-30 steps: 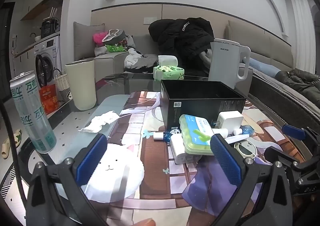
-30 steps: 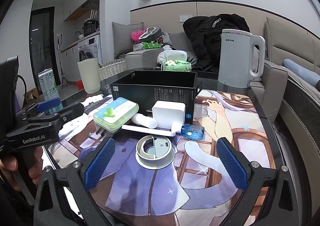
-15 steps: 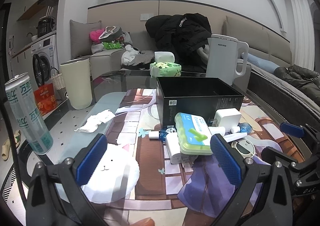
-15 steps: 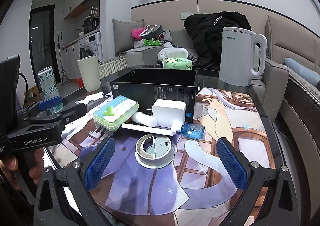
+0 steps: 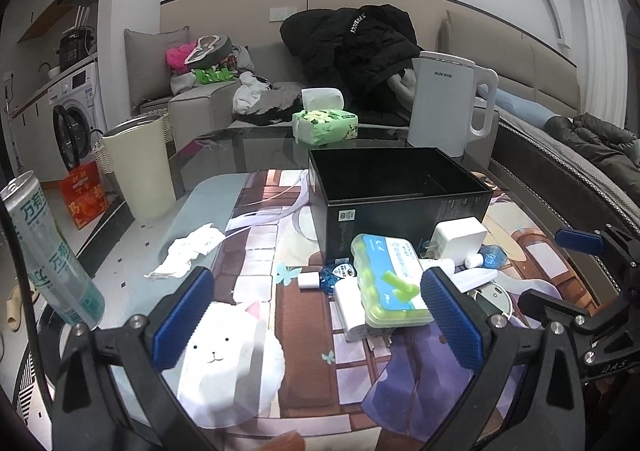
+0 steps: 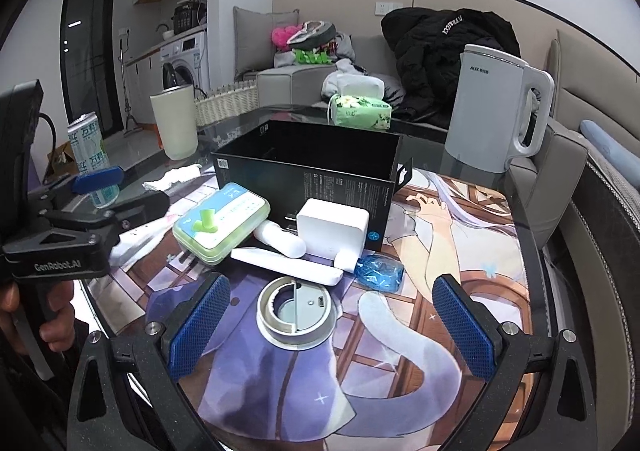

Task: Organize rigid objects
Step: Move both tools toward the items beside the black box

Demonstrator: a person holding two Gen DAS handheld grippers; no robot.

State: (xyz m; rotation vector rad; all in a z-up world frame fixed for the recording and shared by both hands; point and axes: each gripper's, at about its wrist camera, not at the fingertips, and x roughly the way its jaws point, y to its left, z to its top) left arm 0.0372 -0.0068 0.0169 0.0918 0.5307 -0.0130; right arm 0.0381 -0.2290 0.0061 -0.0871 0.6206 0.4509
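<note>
Right wrist view: I see both tongs, left gripper [image 5: 312, 315] and right gripper [image 6: 330, 325], spread apart, holding nothing, near the black box [image 6: 308, 167]

Glass surface [image 5: 224, 155], dark rim, partly covered by a printed cartoon mat [image 5: 256, 251]. On the mat: open black box [image 6: 308, 167]; against its near side a white charger [image 6: 334, 229], green-and-blue plastic case [image 6: 222, 221], white stick [image 6: 286, 265], blue wrapper [image 6: 378, 269], grey ring [image 6: 297, 311] nearest. On bare glass: cream cup [image 5: 138, 165], drink can [image 5: 48, 251], crumpled tissue [image 5: 192, 249], tissue pack [image 5: 324, 126], white kettle [image 5: 450, 103].
</note>
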